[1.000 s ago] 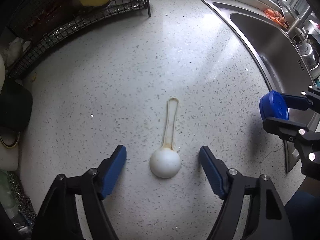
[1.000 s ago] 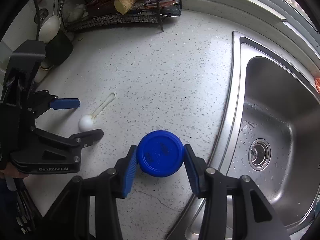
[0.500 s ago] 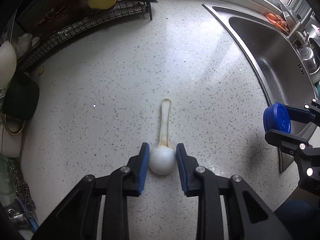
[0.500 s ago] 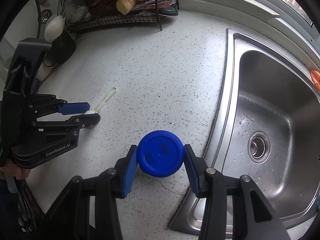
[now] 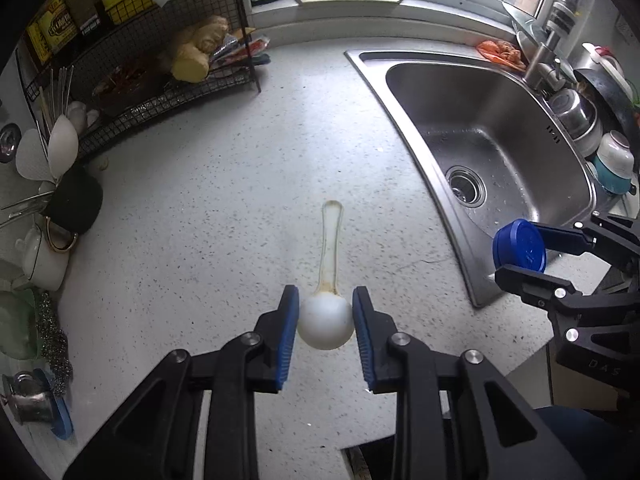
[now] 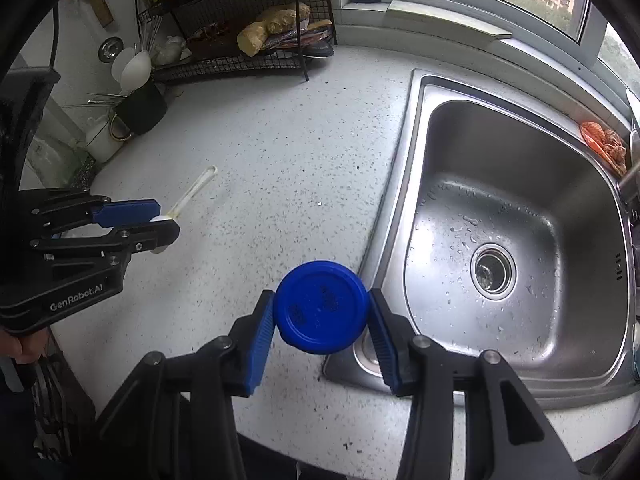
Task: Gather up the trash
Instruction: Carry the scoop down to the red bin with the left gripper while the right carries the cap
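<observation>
Both hands are loaded now, and that is where the trouble could start. The left claw has its blue pads pressed on either side of the round white bowl of a plastic spoon, narrowed down to the width of that bowl, with the stained, translucent handle sticking out ahead toward the sink. To me the spoon looks lifted off the speckled tabletop, hanging on the side of the sink away from the tap. A rounded, smooth bowl is a poor thing to pinch: I'd judge it could squirt out of the pads if the hand swings fast, or swivel between them, since the long handle gives it leverage. The right claw is about half open and clamped on the rim of a blue lid, held flat-face-up just over the near corner of the sink. That grip is only on two points of the edge, so a tilt could let the lid roll out, and from there it would likely drop into the basin or off the tabletop's front edge. The two claws sit near each other, so a careless crossing could knock one load loose. No bin shows in either view.
</observation>
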{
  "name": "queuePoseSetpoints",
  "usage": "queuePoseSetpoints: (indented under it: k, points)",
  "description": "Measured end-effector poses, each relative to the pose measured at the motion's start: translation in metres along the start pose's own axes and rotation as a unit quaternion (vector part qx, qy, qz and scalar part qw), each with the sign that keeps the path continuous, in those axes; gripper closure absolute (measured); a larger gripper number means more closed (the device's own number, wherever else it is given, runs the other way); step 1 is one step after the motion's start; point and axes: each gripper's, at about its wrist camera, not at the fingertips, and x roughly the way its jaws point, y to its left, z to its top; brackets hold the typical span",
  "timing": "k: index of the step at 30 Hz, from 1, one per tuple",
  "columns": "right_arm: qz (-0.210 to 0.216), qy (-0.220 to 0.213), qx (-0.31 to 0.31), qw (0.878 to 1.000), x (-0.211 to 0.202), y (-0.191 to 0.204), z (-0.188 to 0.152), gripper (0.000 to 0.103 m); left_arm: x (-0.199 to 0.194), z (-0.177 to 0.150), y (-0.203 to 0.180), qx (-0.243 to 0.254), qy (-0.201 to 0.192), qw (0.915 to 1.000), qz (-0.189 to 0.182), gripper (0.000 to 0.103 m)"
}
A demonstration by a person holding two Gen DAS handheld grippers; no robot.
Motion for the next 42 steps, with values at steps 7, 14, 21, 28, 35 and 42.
queuePoseSetpoints:
  k: [7, 14, 21, 28, 35, 42]
  points:
    - [-0.001, -0.027, 0.004, 1.0, -0.049, -0.008, -0.064, 0.06, -0.036, -0.04, -0.054, 0.007, -0.023, 0.9997, -0.001, 0.077]
    - [-0.009, -0.045, 0.01, 0.999, -0.094, -0.024, -0.136, 0.06, -0.064, -0.088, -0.118, 0.023, -0.037, 0.999, -0.007, 0.077]
    - [-0.013, -0.055, 0.021, 0.998, -0.123, -0.038, -0.196, 0.06, -0.077, -0.134, -0.172, 0.04, -0.03, 0.9987, -0.013, 0.077]
    - [-0.017, -0.042, 0.059, 0.997, -0.121, -0.058, -0.241, 0.06, -0.059, -0.167, -0.211, 0.059, 0.004, 0.9979, -0.027, 0.077]
    - [-0.011, -0.013, 0.088, 0.996, -0.084, -0.077, -0.274, 0.06, 0.001, -0.193, -0.233, 0.066, 0.062, 0.9942, -0.056, 0.077]
    - [-0.002, 0.0, 0.114, 0.993, -0.017, -0.099, -0.309, 0.06, 0.091, -0.217, -0.251, 0.077, 0.113, 0.9876, -0.077, 0.077]
